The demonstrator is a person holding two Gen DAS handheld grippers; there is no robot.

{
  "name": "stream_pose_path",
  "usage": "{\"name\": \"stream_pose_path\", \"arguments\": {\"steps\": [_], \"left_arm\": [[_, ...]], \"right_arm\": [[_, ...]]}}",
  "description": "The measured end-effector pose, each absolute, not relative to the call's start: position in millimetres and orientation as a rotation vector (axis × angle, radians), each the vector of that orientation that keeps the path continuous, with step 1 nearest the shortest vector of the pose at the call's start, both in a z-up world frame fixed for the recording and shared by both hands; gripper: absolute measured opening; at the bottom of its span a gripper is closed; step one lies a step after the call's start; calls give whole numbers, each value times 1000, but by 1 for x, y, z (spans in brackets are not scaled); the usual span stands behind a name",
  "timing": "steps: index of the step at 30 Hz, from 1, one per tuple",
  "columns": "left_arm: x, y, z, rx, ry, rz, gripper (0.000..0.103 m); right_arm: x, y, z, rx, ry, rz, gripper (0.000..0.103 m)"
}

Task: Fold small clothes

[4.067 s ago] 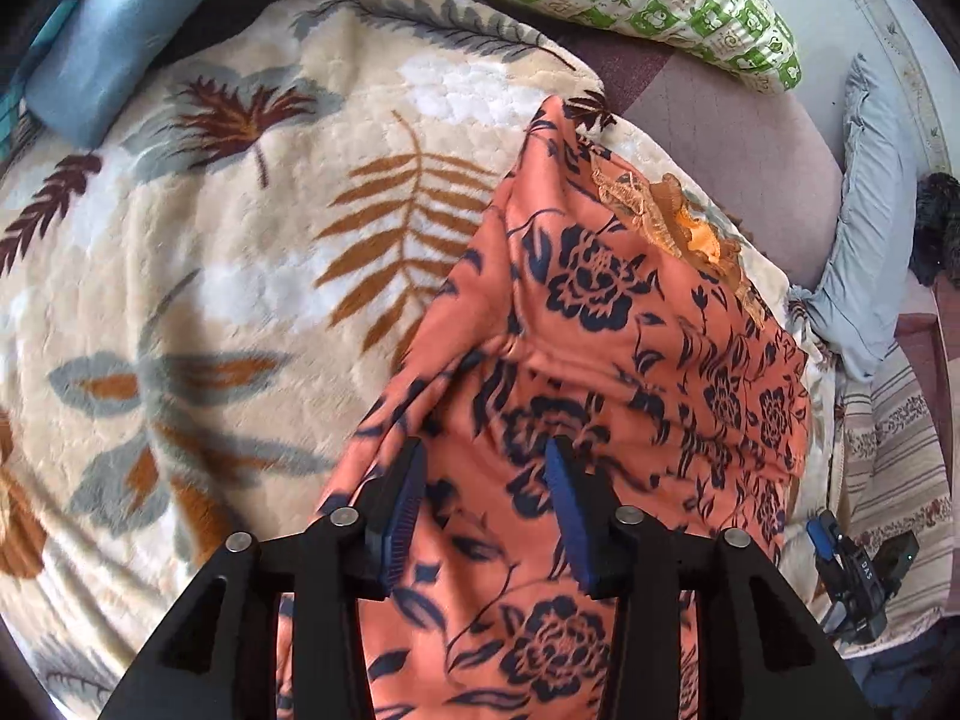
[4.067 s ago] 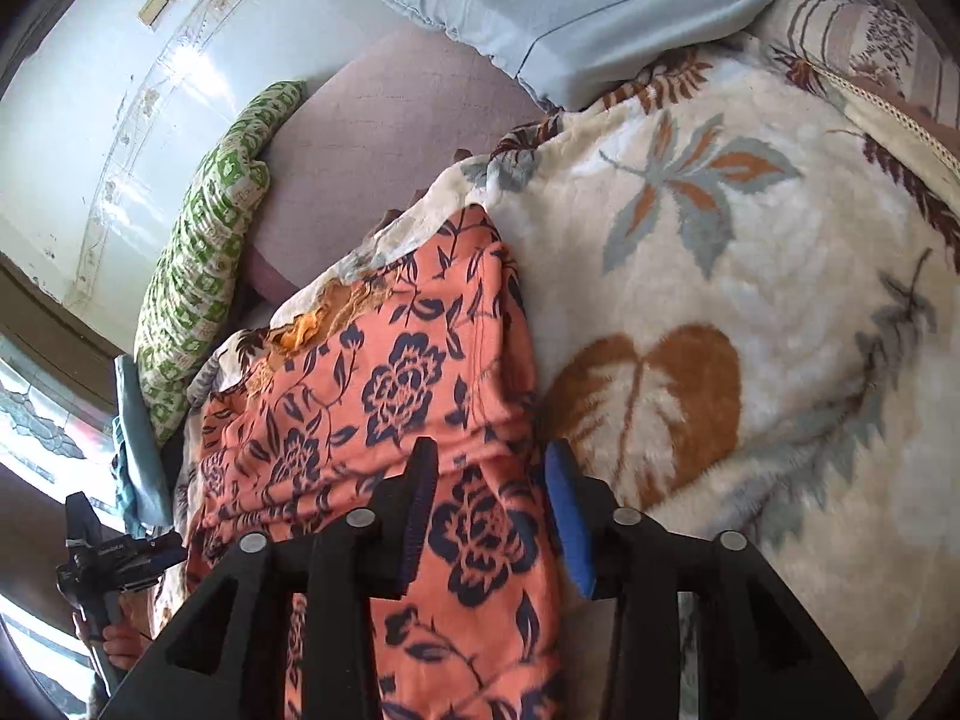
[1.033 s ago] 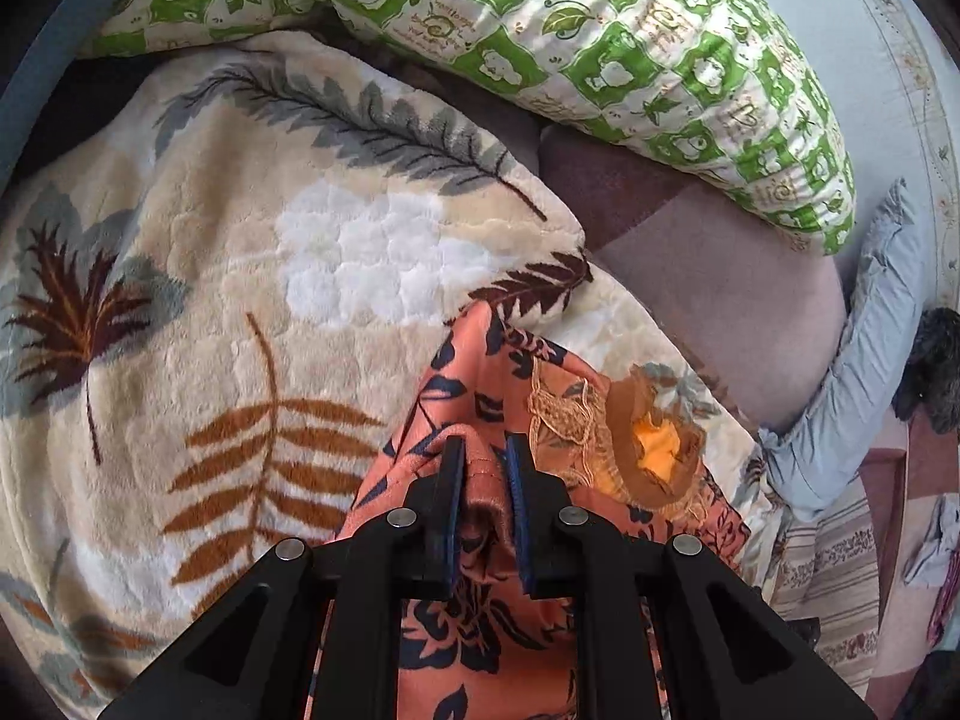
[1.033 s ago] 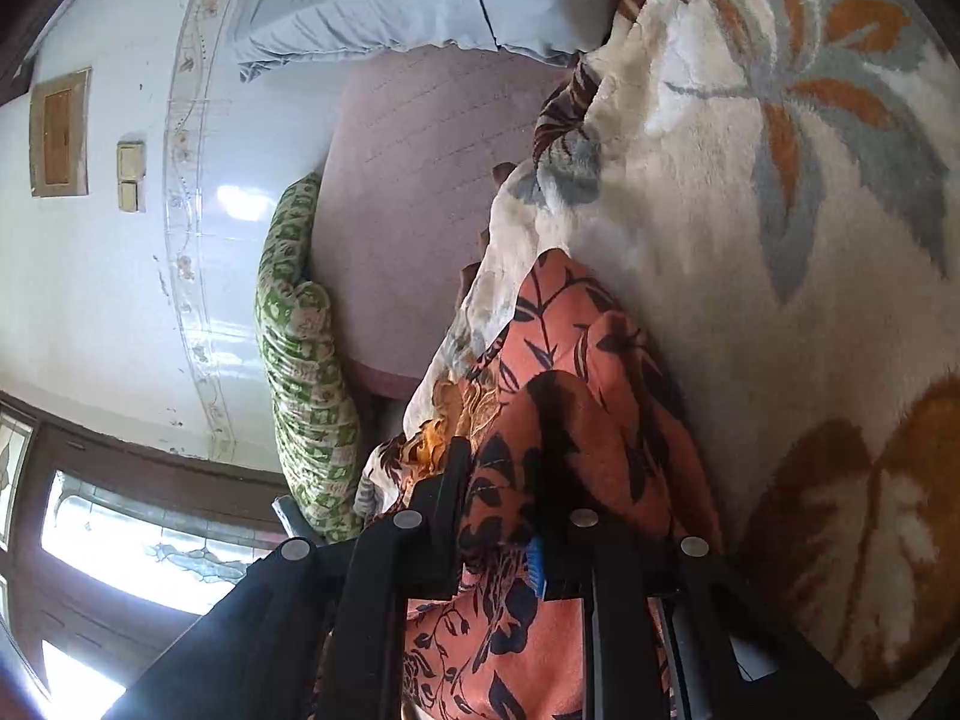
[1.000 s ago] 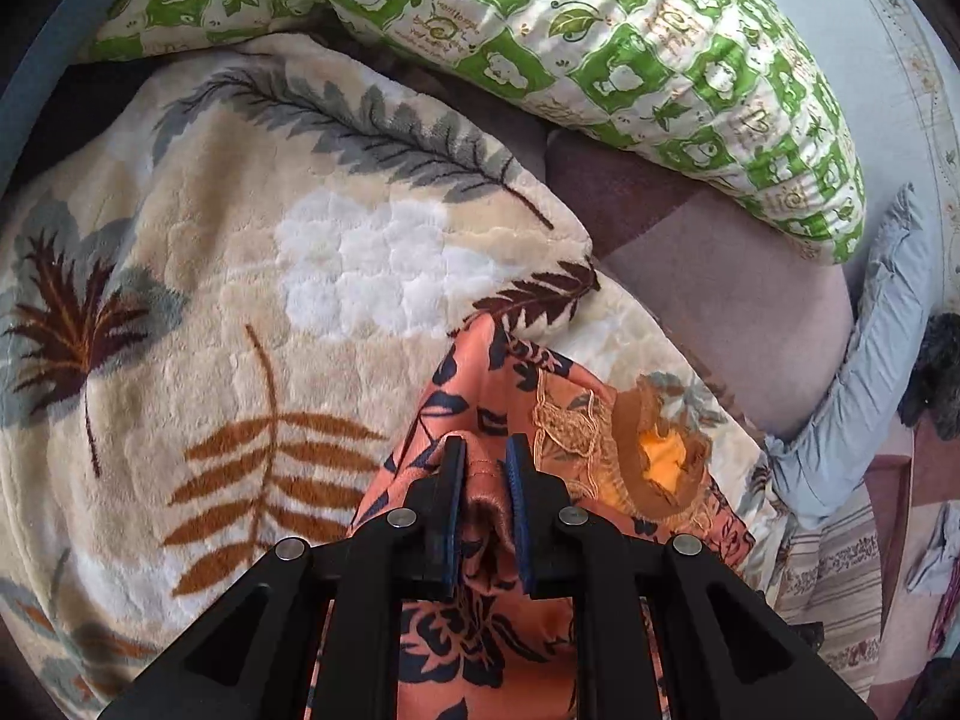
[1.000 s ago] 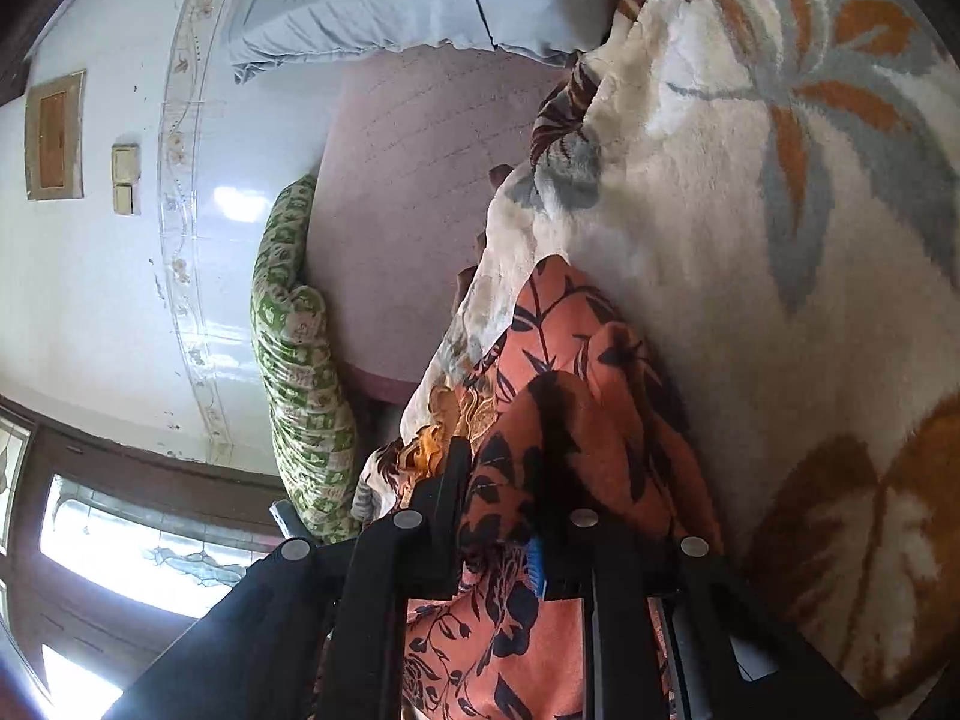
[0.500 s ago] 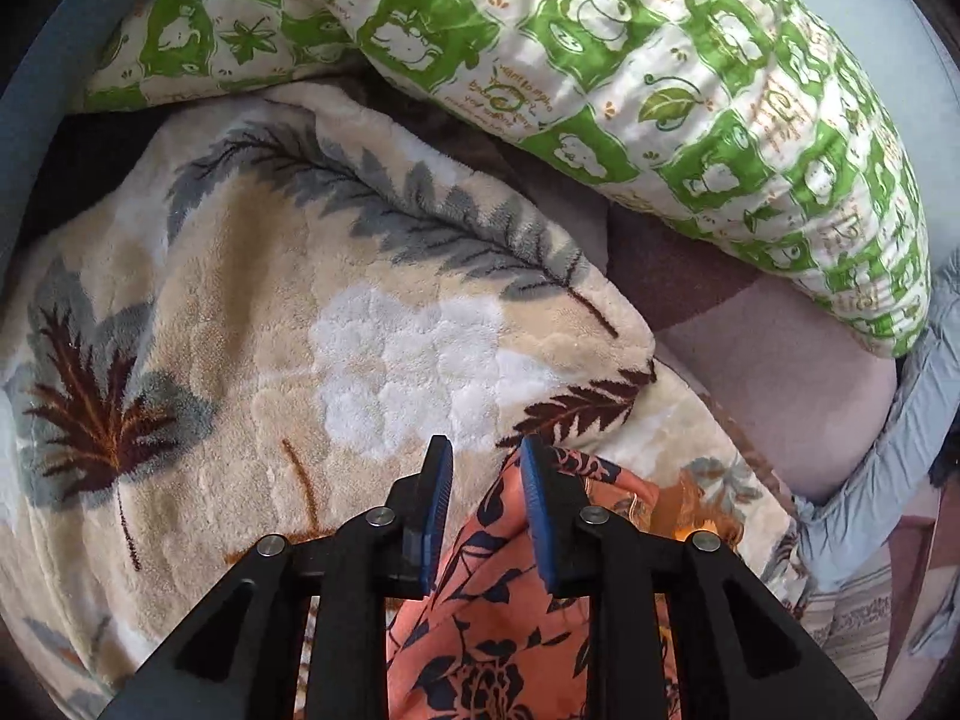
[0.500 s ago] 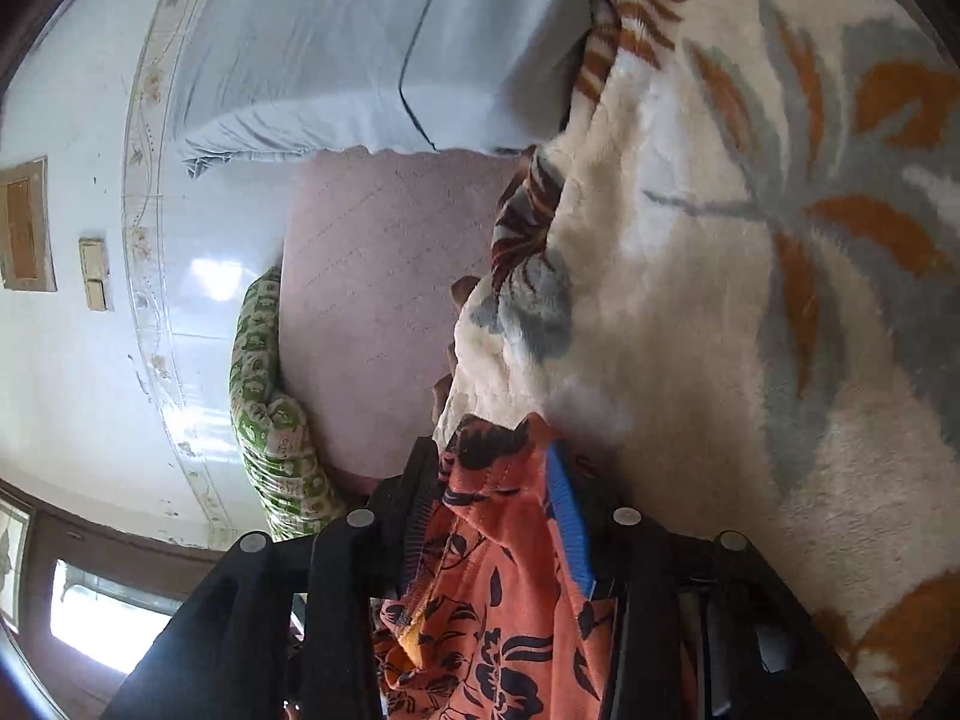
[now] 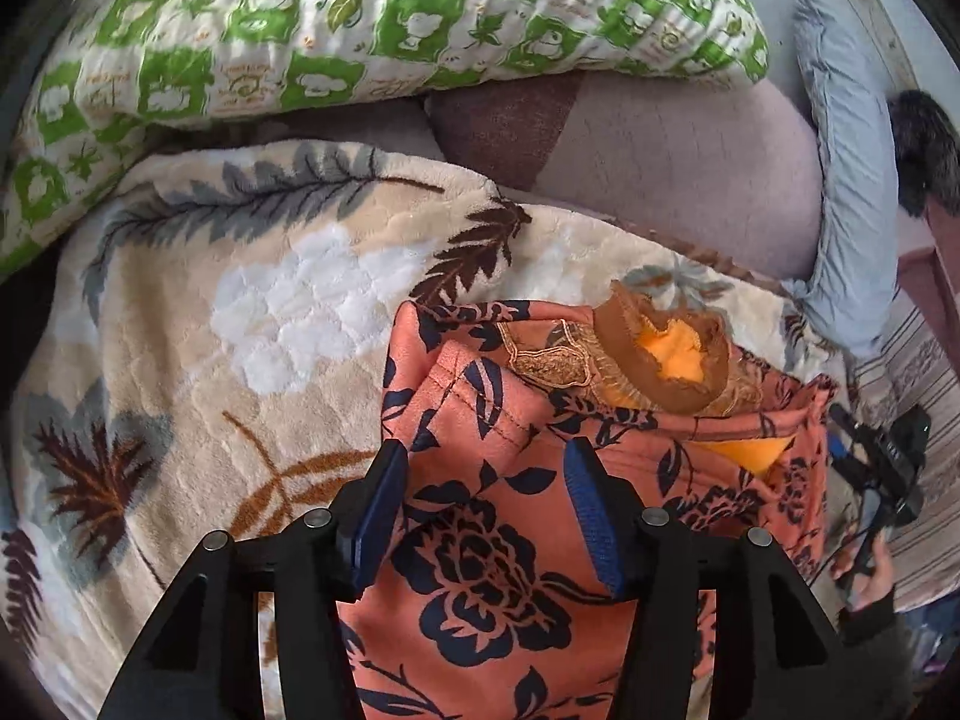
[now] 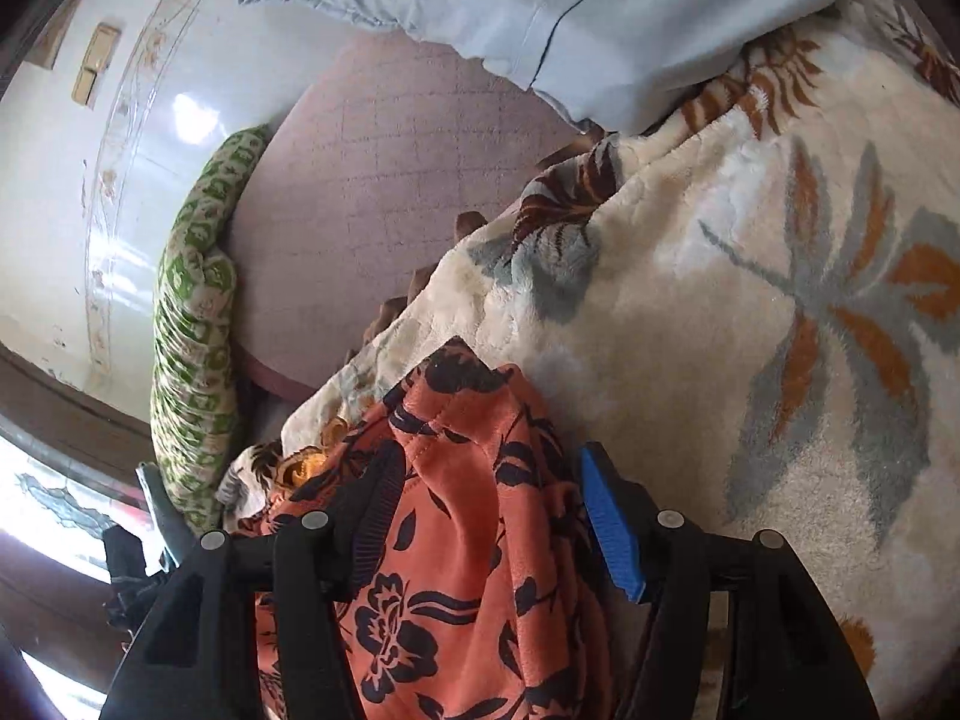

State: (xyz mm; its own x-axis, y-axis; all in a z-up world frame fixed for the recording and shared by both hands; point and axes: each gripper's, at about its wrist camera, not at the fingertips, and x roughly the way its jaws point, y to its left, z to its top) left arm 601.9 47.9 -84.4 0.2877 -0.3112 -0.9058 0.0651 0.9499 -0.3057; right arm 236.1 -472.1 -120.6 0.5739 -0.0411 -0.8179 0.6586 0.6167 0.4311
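Observation:
An orange garment with dark blue flowers [image 9: 498, 516] lies folded on a cream leaf-patterned blanket [image 9: 240, 330], its brown embroidered neckline [image 9: 660, 360] at the far end. My left gripper [image 9: 486, 480] hangs over the folded edge, jaws opening, the cloth lying loose between the blue pads without being pressed. In the right wrist view the same garment [image 10: 474, 516] lies bunched under my right gripper [image 10: 486, 492], whose jaws are also opening; the fabric rises between the pads but they stand off it. The other gripper [image 9: 876, 462] shows at the right edge of the left wrist view, held by a hand.
A green and white patterned pillow [image 9: 390, 18] lies beyond the blanket. A mauve cushion [image 9: 660, 138] and a pale blue pillow [image 10: 570, 18] sit behind. The white wall [image 10: 72, 180] and a window [image 10: 54, 516] are at the left of the right wrist view.
Both grippers were shut on the garment's edge a second ago; both have let go and their jaws now stand apart. Both pulled back slightly, and the folded edge rests on the garment.

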Motion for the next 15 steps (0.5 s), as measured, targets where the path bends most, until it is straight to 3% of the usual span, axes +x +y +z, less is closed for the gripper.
{"name": "stream_pose_path", "arguments": {"steps": [8, 9, 10, 11, 12, 15], "left_arm": [[580, 6, -93, 167, 1209, -217, 55], [579, 1, -99, 245, 1193, -160, 55], [580, -2, -105, 284, 1197, -112, 52], [581, -3, -108, 267, 1212, -98, 34], [583, 0, -109, 211, 1233, -106, 19], [587, 10, -88, 76, 1150, -90, 8]], "right_arm": [[257, -456, -126, 663, 931, -498, 61], [258, -453, -125, 625, 938, -512, 57], [260, -450, -123, 593, 936, -509, 46], [263, -447, -120, 564, 939, -505, 35], [266, -444, -118, 539, 951, -502, 15], [267, -438, -97, 513, 890, -471, 10]]}}
